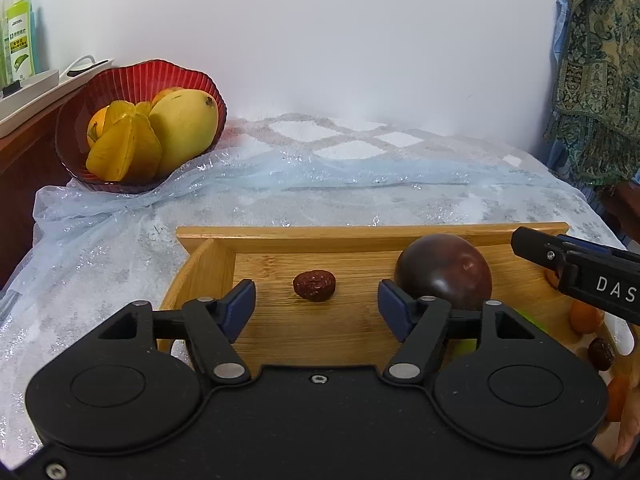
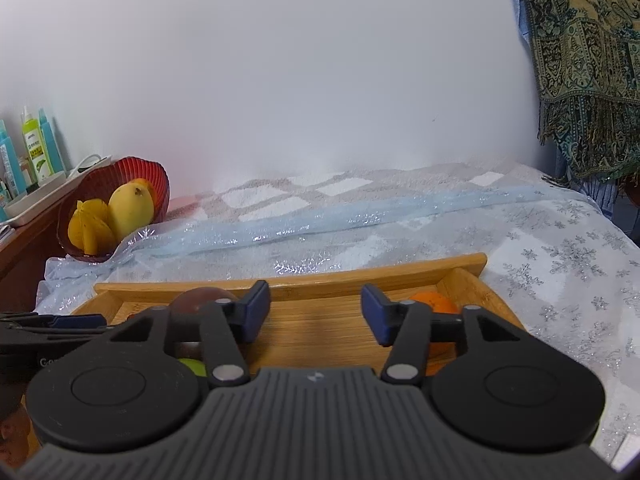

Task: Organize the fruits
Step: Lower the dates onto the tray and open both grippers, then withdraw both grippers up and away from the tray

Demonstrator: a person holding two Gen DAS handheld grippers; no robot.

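While both claws stand over the bamboo tray (image 1: 360, 236) with nothing between their pads, the thing that matters most is where the small red date (image 1: 315, 285) lies from the left claw (image 1: 316, 310): just ahead of it on the tray floor, almost centred in the gap between the two blue pads and a little beyond their tips. That claw is about half wide and empty, and it points down toward the tray. The date looks slightly longer from side to side, so its long axis seems to run across the gap rather than along it; a straight push forward and down should bring the pads to its two ends. From the date, the dark round fruit (image 1: 444, 272), perhaps a plum or passion fruit, sits to the right against the tray's far wall, close behind the left claw's right pad, so that pad risks nudging it. The right claw (image 2: 316, 312) is likewise about half wide and holds nothing; bare tray floor shows between its pads, with an orange (image 2: 434, 302) behind its right finger. It lies further right of the date, so the left hand is plainly nearer. Far to the left of the date, on the cloth-covered surface, the red bowl (image 1: 120, 80) already holds a mango (image 1: 186, 124) and a starfruit (image 1: 128, 148).
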